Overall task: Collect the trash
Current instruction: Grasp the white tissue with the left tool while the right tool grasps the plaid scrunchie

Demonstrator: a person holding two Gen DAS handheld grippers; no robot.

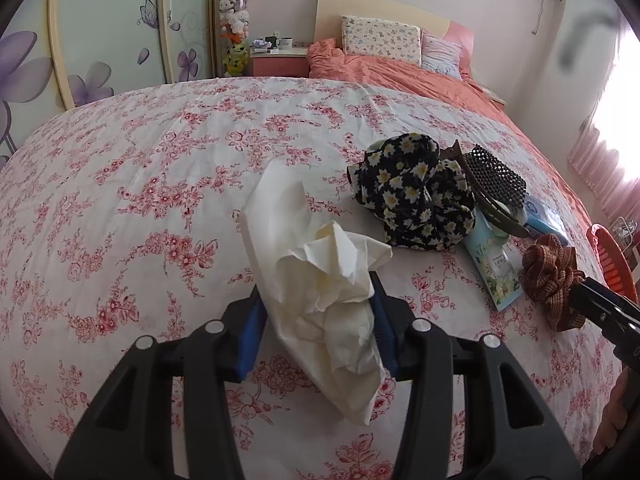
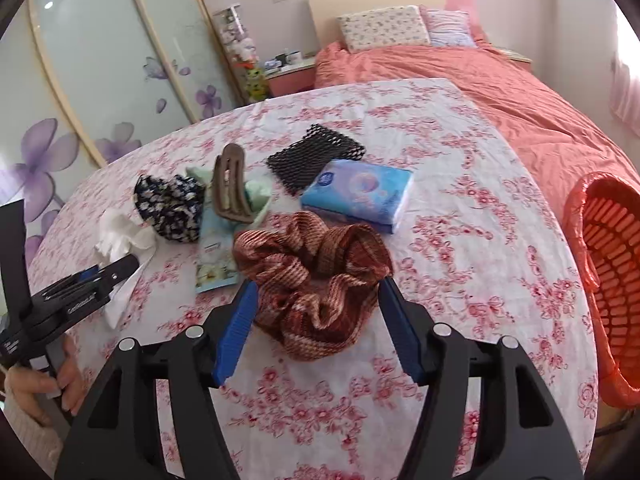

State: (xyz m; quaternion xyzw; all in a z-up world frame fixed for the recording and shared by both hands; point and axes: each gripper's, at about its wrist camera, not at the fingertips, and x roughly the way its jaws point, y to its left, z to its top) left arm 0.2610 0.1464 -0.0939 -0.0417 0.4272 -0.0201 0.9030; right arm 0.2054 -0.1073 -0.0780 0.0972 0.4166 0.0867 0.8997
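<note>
Crumpled tissue (image 1: 320, 280) is clamped in my left tongs (image 1: 318, 320); my right tongs (image 2: 316, 316) gape around a brown scrunchie (image 2: 316, 276), beside the orange basket (image 2: 612, 280), apparently empty.

Each gripper is a black plastic frame with open triangular cut-outs and four round silver screw heads set across its front. On the left gripper (image 1: 318, 320) and the right gripper (image 2: 316, 320) alike, both fingers carry ribbed blue pads (image 2: 234, 332). The left gripper's side bears small white lettering, too blurred to read. A cream knitted sleeve (image 2: 24, 432) shows below the hand (image 2: 40, 388) on its handle.
</note>
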